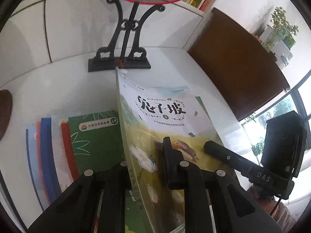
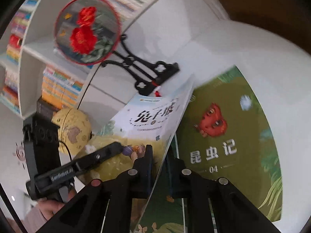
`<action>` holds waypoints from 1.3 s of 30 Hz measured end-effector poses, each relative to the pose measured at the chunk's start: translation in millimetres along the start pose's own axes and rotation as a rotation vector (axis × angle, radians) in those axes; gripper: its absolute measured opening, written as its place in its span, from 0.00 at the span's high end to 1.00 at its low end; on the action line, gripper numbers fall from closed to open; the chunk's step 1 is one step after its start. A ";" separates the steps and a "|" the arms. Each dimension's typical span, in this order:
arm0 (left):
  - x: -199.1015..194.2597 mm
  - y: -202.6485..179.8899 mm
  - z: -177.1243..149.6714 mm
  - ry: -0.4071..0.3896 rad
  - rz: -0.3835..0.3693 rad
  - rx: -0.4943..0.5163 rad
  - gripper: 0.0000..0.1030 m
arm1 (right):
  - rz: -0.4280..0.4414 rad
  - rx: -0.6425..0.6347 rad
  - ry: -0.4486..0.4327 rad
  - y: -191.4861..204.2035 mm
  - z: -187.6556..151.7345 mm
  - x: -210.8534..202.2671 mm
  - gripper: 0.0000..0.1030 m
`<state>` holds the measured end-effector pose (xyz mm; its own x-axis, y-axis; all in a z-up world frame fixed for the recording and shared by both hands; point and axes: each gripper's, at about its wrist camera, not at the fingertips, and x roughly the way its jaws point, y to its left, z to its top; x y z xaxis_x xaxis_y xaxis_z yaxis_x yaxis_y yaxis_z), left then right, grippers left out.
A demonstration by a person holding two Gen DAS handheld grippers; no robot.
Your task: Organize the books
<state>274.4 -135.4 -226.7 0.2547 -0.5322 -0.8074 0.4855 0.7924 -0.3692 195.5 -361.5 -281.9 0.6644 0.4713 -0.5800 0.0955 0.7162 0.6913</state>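
Note:
A thin rabbit-hill picture book (image 1: 165, 120) with a white and yellow-green cover is held up off the white table, tilted. My left gripper (image 1: 147, 155) is shut on its near edge, one finger on each face. My right gripper (image 2: 159, 155) is shut on the same book (image 2: 143, 122) at its other edge; its finger (image 1: 217, 151) shows in the left wrist view. A fanned pile of books with a green book (image 1: 95, 139) on top lies to the left. A green insect book (image 2: 227, 139) lies flat under the right gripper.
A black fan stand (image 1: 124, 44) with a round red-rimmed embroidered fan (image 2: 87, 31) stands at the back of the table (image 1: 175, 66). A yellow globe (image 2: 73, 130) sits at the left. White bookshelves (image 2: 29, 44) full of books are behind. A brown cabinet (image 1: 233, 62) stands at the right.

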 end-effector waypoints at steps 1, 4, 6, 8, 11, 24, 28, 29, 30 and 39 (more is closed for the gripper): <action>-2.0 -5.4 -1.4 -0.005 0.023 0.041 0.87 | -0.006 -0.016 -0.003 3.2 0.7 -1.9 0.88; -13.8 -18.0 -6.0 -0.041 0.088 0.106 0.87 | -0.022 -0.070 -0.018 17.2 2.6 -6.8 0.88; -26.2 -16.5 -6.4 -0.071 0.085 0.087 0.87 | -0.041 -0.122 -0.029 28.3 1.9 -10.3 0.88; -37.7 -18.7 -5.3 -0.092 0.093 0.089 0.87 | -0.022 -0.127 -0.042 34.0 2.7 -16.1 0.88; -53.4 -24.3 -5.4 -0.114 0.127 0.114 0.87 | -0.013 -0.157 -0.052 47.4 3.8 -24.0 0.88; -134.8 -42.4 -13.7 -0.265 0.199 0.138 0.87 | 0.008 -0.281 -0.106 121.8 1.6 -67.1 0.88; -165.2 -40.7 -20.4 -0.327 0.198 0.087 0.86 | 0.028 -0.344 -0.121 150.5 -0.2 -83.2 0.88; -171.4 -41.4 -21.4 -0.343 0.212 0.080 0.86 | 0.039 -0.342 -0.126 154.8 -0.7 -86.7 0.88; -176.2 -42.4 -22.6 -0.355 0.224 0.081 0.86 | 0.048 -0.341 -0.128 159.8 -0.8 -88.7 0.88; -223.6 -27.7 -39.6 -0.416 0.281 0.052 0.86 | 0.095 -0.406 -0.127 209.0 -16.6 -97.6 0.88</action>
<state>170.8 -26.5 -54.1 0.6884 -0.3822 -0.6165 0.3886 0.9120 -0.1315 138.3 -249.2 -87.9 0.7448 0.4961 -0.4464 -0.2528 0.8288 0.4993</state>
